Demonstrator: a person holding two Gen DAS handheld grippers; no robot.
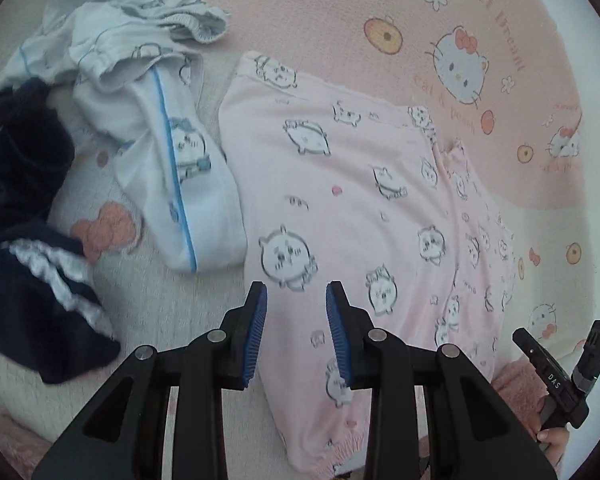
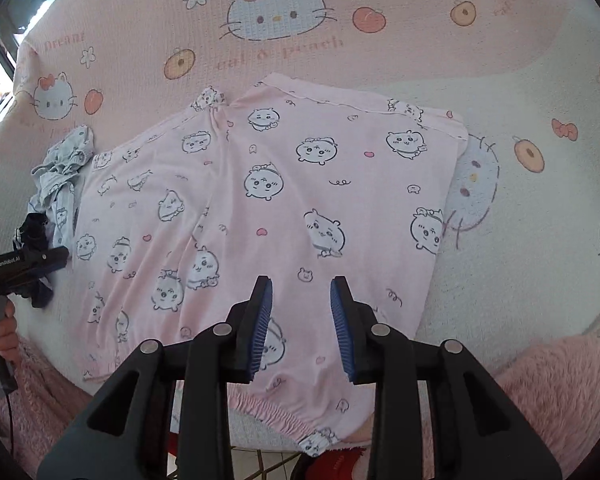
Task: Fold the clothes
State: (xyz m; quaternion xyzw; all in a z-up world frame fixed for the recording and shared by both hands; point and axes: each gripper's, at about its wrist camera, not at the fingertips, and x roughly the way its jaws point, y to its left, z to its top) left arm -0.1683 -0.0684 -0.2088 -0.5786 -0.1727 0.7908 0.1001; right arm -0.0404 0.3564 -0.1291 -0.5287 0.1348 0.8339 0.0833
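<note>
1. We see a bed covered by a pink and cream blanket printed with cartoon cats, peaches and flowers; everything lies on it.
2. To the left of the main garment, in the left wrist view, lies a heap of other clothes: a white garment with a blue stripe, a pale blue crumpled piece behind it, and a dark navy garment with white trim at the far left edge.
3. The white striped garment lies just beside the left border of the pink one, perhaps touching it; we cannot tell for sure.
4. A fluffy pink fabric shows along the near edge of the bed in the right wrist view.
5. The task's thing, the pink pyjama trousers with a cartoon animal print, lies spread flat in the middle of the bed, its gathered waistband at the near edge and its legs running away from us, one leg partly over the other.
6. The left gripper hangs over the near left part of the trousers, jaws parted by a moderate gap with only flat cloth showing beneath them, nothing pinched.
7. The right gripper hangs over the near middle of the trousers, just beyond the waistband, jaws likewise partly apart and empty.
8. Each view catches the other tool at its border, gripped by a hand.
</note>
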